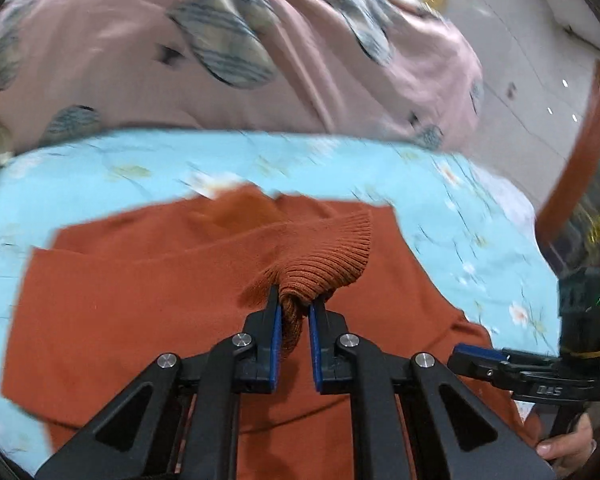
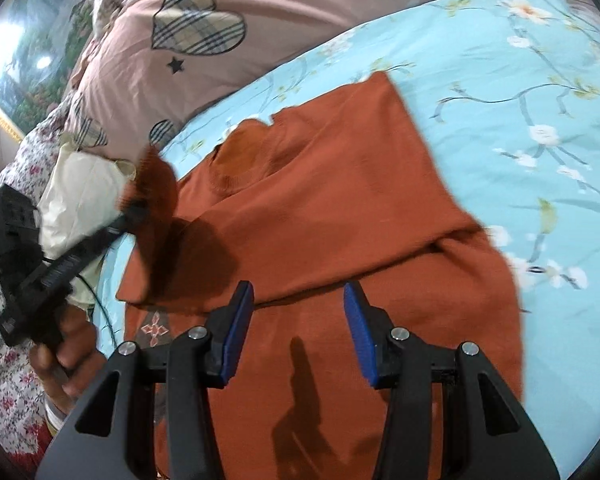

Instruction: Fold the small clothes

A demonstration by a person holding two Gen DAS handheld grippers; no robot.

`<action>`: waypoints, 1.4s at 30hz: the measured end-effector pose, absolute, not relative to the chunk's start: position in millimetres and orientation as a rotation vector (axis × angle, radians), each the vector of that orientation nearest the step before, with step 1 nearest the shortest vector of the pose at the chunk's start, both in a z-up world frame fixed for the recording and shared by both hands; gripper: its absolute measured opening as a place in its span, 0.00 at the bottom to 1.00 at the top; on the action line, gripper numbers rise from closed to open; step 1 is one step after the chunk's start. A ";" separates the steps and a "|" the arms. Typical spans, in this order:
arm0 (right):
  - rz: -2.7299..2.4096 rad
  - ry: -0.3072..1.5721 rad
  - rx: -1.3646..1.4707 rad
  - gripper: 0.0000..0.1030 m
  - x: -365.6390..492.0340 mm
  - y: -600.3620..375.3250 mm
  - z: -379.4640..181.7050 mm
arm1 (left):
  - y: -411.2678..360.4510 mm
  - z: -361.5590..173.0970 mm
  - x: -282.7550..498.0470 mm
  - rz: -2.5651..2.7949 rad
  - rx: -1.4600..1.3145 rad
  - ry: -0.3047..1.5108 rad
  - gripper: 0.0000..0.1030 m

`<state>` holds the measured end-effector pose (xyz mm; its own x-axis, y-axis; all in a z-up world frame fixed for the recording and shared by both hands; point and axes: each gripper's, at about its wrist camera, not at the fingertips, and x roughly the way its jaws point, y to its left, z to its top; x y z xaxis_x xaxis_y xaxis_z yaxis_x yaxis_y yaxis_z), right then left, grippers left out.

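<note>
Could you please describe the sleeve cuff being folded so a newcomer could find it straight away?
Start at the light blue floral bedsheet, where a rust-orange sweater lies spread. The ribbed cuff is lifted above it, pinched in the left claw. Its ridged knit sets it apart from the smooth fabric around it.

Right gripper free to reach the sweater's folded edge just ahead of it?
Probably yes: the right gripper is open and empty, and the folded edge of the sweater lies uncovered just past its fingertips.

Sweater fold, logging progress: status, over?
Left gripper shut on ribbed cuff, sleeve lifted. Right gripper open, empty, above sweater. Nothing in the way.
</note>
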<state>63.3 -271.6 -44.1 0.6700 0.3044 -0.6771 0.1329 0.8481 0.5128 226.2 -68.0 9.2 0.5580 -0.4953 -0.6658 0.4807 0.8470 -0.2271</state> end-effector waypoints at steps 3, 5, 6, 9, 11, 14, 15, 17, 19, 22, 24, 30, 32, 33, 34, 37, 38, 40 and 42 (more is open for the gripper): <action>0.075 0.836 0.570 0.47 59.3 -282.2 -43.0 | -100.4 -20.6 231.9 -0.609 0.010 0.848 0.12; 0.069 0.836 0.575 0.47 59.3 -285.8 -43.8 | -110.8 -40.0 237.8 -0.621 0.019 0.899 0.18; 0.068 0.837 0.577 0.47 60.4 -286.6 -44.6 | -112.1 -47.9 240.5 -0.630 0.014 0.922 0.22; 0.084 0.839 0.576 0.47 64.6 -283.4 -46.6 | -100.4 -57.8 239.8 -0.623 0.014 0.953 0.35; 0.103 0.844 0.571 0.47 71.3 -277.0 -47.4 | -88.0 -54.2 229.9 -0.608 0.026 0.936 0.49; 0.132 0.858 0.556 0.47 86.1 -267.1 -50.2 | -59.0 -45.1 209.3 -0.559 0.044 0.888 0.54; 0.136 0.860 0.553 0.47 90.6 -264.9 -50.9 | -44.3 -42.9 201.5 -0.534 0.044 0.877 0.55; 0.148 0.868 0.556 0.47 102.1 -261.2 -54.2 | -15.3 -39.7 189.9 -0.467 0.039 0.860 0.55; 0.159 0.872 0.564 0.47 116.8 -257.9 -59.1 | 20.4 -40.8 180.3 -0.357 0.029 0.846 0.55; 0.163 0.898 0.575 0.50 139.1 -254.9 -72.4 | 72.4 -47.8 175.2 -0.175 0.000 0.850 0.55; 0.174 0.918 0.587 0.51 153.6 -249.5 -82.2 | 105.7 -56.2 177.2 -0.063 -0.032 0.865 0.55; 0.207 0.897 0.520 0.10 174.2 -231.6 -71.9 | 143.8 -75.2 199.4 -0.005 -0.125 0.939 0.54; 0.233 0.874 0.528 0.10 171.4 -234.7 -55.3 | 141.5 -78.6 209.8 0.010 -0.118 0.943 0.54; 0.246 0.835 0.536 0.10 165.4 -239.0 -40.6 | 139.7 -78.5 213.6 0.017 -0.108 0.939 0.53; 0.267 0.784 0.553 0.10 157.9 -244.7 -25.4 | 139.1 -78.1 215.7 0.021 -0.099 0.934 0.53; 0.229 0.655 0.569 0.10 130.8 -272.0 9.1 | 140.2 -76.4 221.0 0.032 -0.096 0.916 0.50; 0.202 0.654 0.560 0.10 127.6 -276.8 10.2 | 141.4 -76.8 222.1 0.034 -0.103 0.917 0.50; 0.115 0.709 0.533 0.10 128.6 -291.7 -3.3 | 144.0 -79.0 222.8 0.040 -0.122 0.922 0.48; 0.069 0.780 0.555 0.10 133.1 -302.3 -27.2 | 145.1 -77.5 219.0 0.046 -0.133 0.912 0.44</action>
